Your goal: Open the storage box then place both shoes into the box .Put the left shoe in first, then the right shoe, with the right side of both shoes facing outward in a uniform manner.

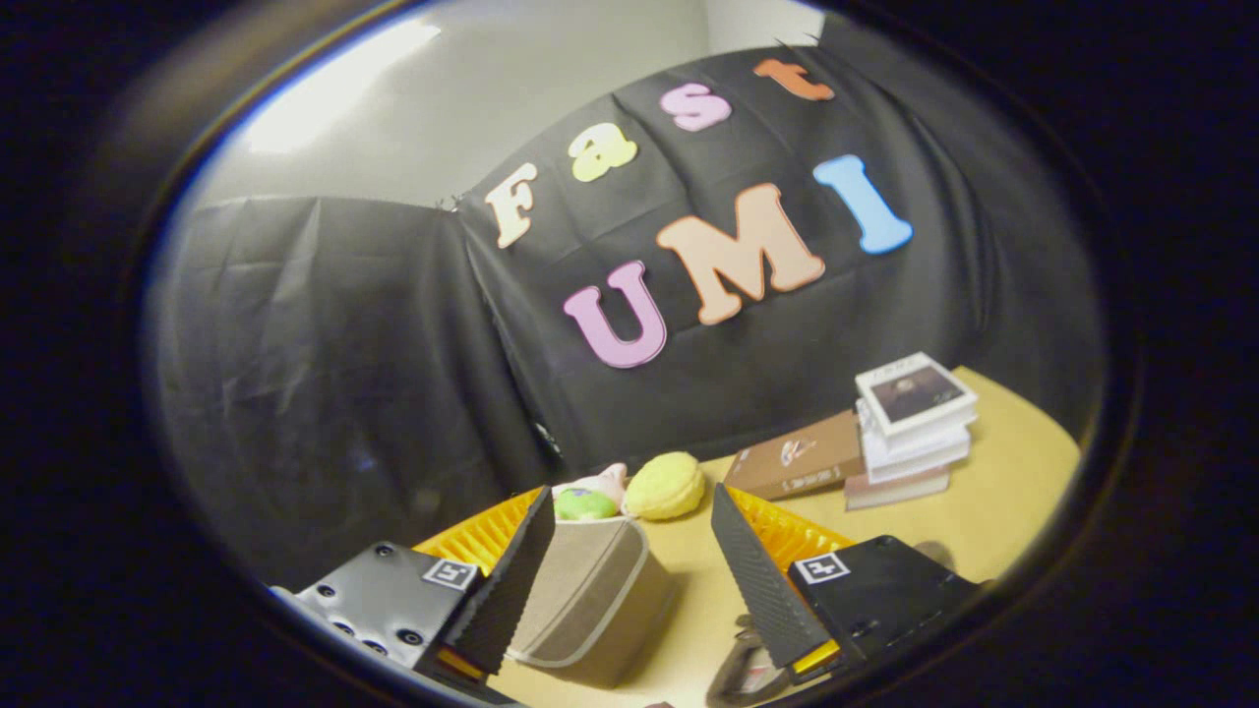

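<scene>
The gripper is held above a tan table, its two fingers spread wide apart with nothing between them but bare tabletop. A beige fabric box with a pale trim sits just inside the left finger, its near corner partly hidden behind that finger; whether its lid is open or closed cannot be told from this angle. Low beside the right finger, a dark object with a pale patch peeks out at the table's near edge, too cut off to identify; it may be a shoe. An orange ribbed basket runs behind both fingers, showing to the left of the left one and to the right of the right one. Beyond the box and just ahead of the fingertips lie soft toys: a green one, a pink one behind it, and a yellow round one beside them. Farther back to the right, a brown book lies flat next to a stack of books, the top one white with a dark picture on its cover. Black cloth hangs behind the table.
</scene>
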Tool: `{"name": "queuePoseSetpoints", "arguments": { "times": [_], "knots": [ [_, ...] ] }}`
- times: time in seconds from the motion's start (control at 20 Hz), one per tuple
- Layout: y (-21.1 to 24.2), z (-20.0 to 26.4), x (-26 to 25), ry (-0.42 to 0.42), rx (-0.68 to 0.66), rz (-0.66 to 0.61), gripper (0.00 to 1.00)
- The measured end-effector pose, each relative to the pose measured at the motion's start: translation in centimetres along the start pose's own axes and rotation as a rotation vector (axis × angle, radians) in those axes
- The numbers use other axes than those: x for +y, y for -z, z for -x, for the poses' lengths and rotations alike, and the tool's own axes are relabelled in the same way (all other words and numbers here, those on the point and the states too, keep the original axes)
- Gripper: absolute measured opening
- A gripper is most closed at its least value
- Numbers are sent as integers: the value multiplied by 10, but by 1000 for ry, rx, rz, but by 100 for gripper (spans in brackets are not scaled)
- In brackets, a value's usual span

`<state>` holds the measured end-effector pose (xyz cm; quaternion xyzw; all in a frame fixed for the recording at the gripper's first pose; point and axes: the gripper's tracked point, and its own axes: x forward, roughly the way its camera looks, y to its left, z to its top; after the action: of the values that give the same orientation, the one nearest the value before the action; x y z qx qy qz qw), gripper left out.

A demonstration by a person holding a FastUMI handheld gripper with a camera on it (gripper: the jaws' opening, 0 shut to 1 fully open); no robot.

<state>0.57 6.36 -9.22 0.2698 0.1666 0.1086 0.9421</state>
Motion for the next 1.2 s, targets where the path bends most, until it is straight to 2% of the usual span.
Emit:
{"name": "queuePoseSetpoints", "arguments": {
  "times": [0.7,1.2],
  "knots": [
    [99,-31,13,-76,301,-523,100],
    [148,-39,14,-71,394,-852,100]
  ]
}}
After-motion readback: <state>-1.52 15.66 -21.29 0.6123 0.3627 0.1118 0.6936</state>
